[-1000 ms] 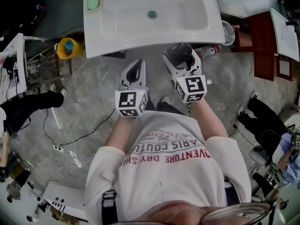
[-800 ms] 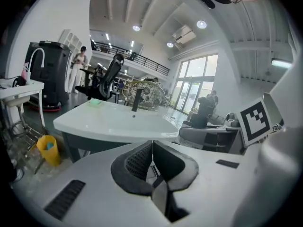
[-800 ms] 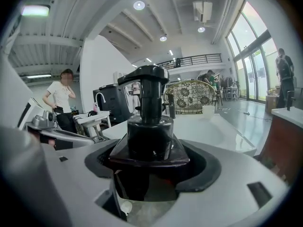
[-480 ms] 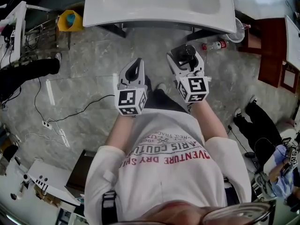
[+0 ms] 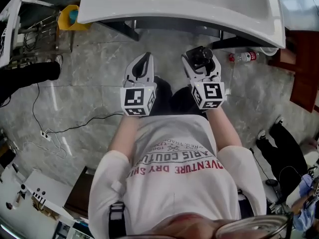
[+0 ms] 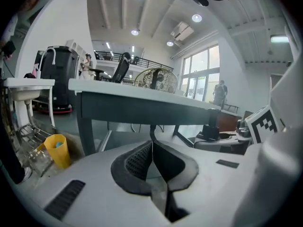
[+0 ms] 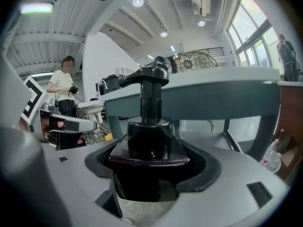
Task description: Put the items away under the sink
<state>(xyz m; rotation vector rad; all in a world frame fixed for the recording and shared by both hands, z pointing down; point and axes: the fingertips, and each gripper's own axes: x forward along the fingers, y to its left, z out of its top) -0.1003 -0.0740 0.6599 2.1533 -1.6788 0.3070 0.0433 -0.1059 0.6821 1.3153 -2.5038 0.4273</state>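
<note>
A white sink (image 5: 149, 9) on dark legs spans the top of the head view, with grey floor below it. My right gripper (image 5: 202, 56) is shut on a dark pump bottle (image 5: 201, 55), held upright in front of the sink's edge. In the right gripper view the pump bottle (image 7: 150, 141) fills the jaws, and the sink's front edge (image 7: 227, 96) runs behind its pump head. My left gripper (image 5: 145, 59) is level with the right one, shut with nothing in it. In the left gripper view the closed gripper (image 6: 152, 148) faces the sink's underside (image 6: 142, 105).
A yellow bucket (image 5: 68, 18) and a wire rack (image 5: 35, 34) stand left of the sink. A plastic bottle (image 5: 243, 57) lies on the floor at the right, near a brown cabinet (image 5: 304, 78). A cable (image 5: 60, 133) trails across the floor. A person (image 7: 65, 91) stands far off.
The sink has slid toward the top of the head view, so more floor shows beneath it. Both grippers keep their spacing and the right one still holds the pump bottle.
</note>
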